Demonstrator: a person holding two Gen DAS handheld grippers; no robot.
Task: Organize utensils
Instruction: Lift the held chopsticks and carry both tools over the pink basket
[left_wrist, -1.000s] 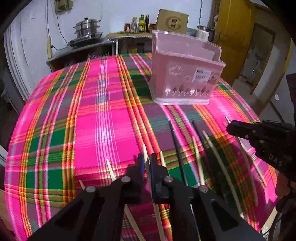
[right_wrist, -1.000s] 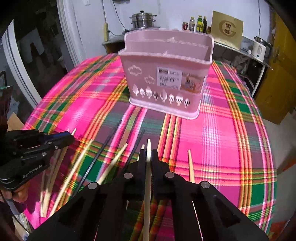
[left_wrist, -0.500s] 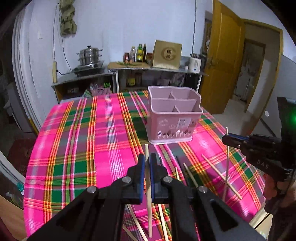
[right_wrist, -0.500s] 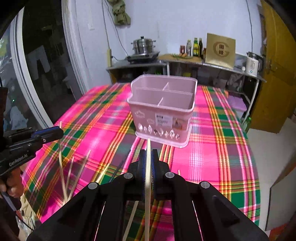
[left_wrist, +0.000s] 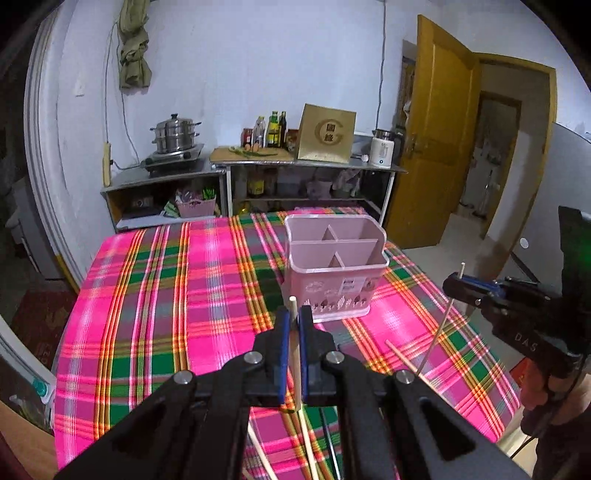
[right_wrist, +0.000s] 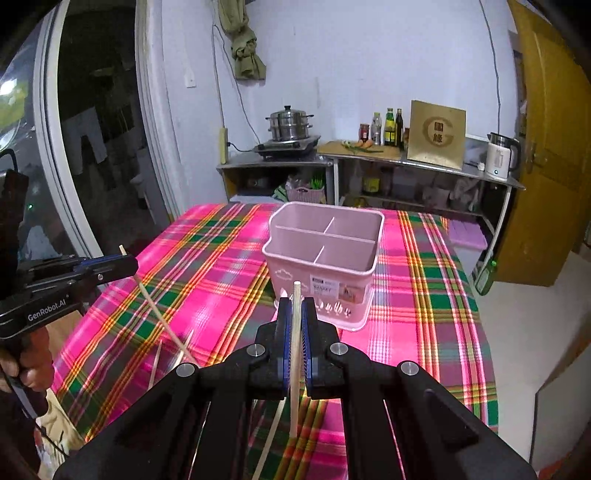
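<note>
A pink utensil holder (left_wrist: 334, 266) with several empty compartments stands on the plaid tablecloth (left_wrist: 166, 295); it also shows in the right wrist view (right_wrist: 325, 254). My left gripper (left_wrist: 294, 317) is shut on a pale wooden chopstick (left_wrist: 295, 354), held high above the table, short of the holder. My right gripper (right_wrist: 296, 306) is shut on another wooden chopstick (right_wrist: 294, 354), also raised before the holder. Each gripper shows in the other's view, the right one (left_wrist: 458, 286) and the left one (right_wrist: 125, 264), chopsticks hanging down from both.
More wooden and dark chopsticks lie on the near part of the cloth (left_wrist: 400, 356) (right_wrist: 155, 363). Behind the table are a steel shelf with a steamer pot (left_wrist: 175, 134), bottles (left_wrist: 273, 129) and a kettle (left_wrist: 382, 151). A yellow door (left_wrist: 439, 147) stands at right.
Both grippers have lifted their chopsticks off the cloth and risen well above the table, so the holder now sits lower and farther away in both views.
</note>
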